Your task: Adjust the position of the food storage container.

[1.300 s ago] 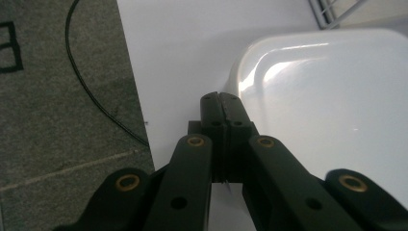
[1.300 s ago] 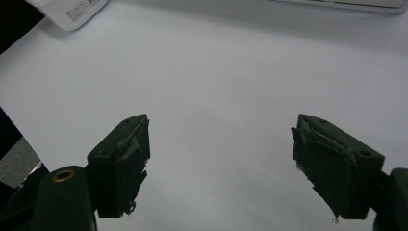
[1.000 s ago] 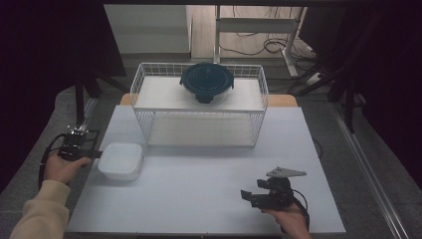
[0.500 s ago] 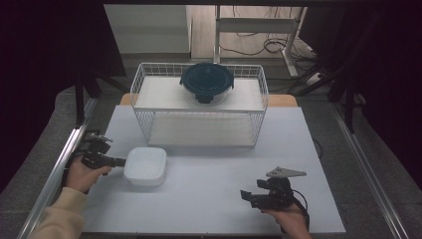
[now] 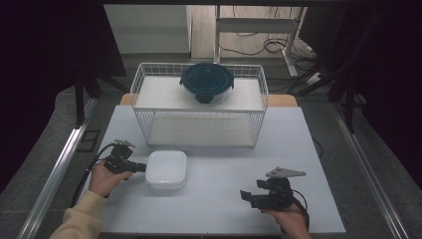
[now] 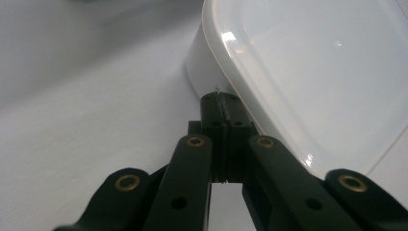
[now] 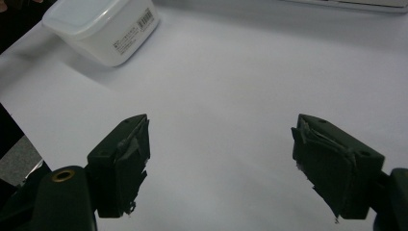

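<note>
Left gripper (image 5: 141, 167): jaws pressed together, tips against the white lidded box (image 5: 166, 169) at table (image 5: 298, 149) centre-left, seven o'clock of the wire basket (image 5: 259, 99). Right gripper (image 5: 247, 197): spread, idle at five o'clock. Judged: box mid-push; resting place unclear.

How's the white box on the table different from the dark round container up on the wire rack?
The white box is squarish and pale with a white lid; the round container has a dark blue lid. The white box sits on the table by the shut left tongs; the round container rests on the wire rack. Both are lidded.
</note>
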A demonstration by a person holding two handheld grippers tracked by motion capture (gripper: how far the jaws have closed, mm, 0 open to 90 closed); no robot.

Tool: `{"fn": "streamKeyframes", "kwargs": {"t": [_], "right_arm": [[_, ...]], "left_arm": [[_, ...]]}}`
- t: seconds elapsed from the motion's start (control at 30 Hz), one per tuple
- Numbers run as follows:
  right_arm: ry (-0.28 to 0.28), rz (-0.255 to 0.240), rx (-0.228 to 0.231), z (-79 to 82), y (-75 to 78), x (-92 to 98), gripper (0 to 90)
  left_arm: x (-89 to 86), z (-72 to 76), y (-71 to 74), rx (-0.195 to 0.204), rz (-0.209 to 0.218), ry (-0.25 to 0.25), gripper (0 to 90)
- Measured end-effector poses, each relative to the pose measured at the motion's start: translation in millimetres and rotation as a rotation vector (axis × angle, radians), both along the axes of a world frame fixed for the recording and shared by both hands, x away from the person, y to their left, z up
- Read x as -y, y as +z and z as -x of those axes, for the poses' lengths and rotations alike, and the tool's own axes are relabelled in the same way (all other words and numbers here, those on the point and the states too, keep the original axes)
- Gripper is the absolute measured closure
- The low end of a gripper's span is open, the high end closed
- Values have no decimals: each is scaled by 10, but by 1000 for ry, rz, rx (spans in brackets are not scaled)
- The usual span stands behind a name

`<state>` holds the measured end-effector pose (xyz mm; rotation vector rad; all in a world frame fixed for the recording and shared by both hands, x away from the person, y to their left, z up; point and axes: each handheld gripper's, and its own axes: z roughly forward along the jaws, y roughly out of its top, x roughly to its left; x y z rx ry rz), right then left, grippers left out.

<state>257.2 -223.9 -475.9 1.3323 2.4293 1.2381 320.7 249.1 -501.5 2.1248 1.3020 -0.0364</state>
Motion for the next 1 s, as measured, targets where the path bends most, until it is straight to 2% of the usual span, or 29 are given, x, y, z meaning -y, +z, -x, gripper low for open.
{"fn": "streamKeyframes", "kwargs": {"t": [0.07, 0.37, 0.43, 0.53, 0.63, 0.83, 0.9, 1.0], "right_arm": [[1, 0, 1, 1, 3, -2, 209], [3, 2, -2, 0, -7, -9, 208], [2, 2, -3, 0, -8, -8, 209], [3, 2, -3, 0, -7, -7, 209], [1, 1, -3, -1, -8, -9, 209], [2, 1, -1, -1, -8, -5, 209], [3, 2, -2, -1, -6, -1, 209], [2, 1, 2, -1, 0, 10, 209]], "left_arm": [[44, 4, -1, -1, 18, -12, 900], [324, 43, -6, -1, 45, -68, 900], [400, 53, -13, -7, 64, -84, 900], [524, 68, -13, -5, 60, -110, 900], [649, 71, -26, -16, 88, -135, 900], [876, 90, -63, -24, 99, -174, 900], [907, 91, -56, -19, 83, -181, 900], [851, 62, -2, 5, 84, -159, 900]]}}
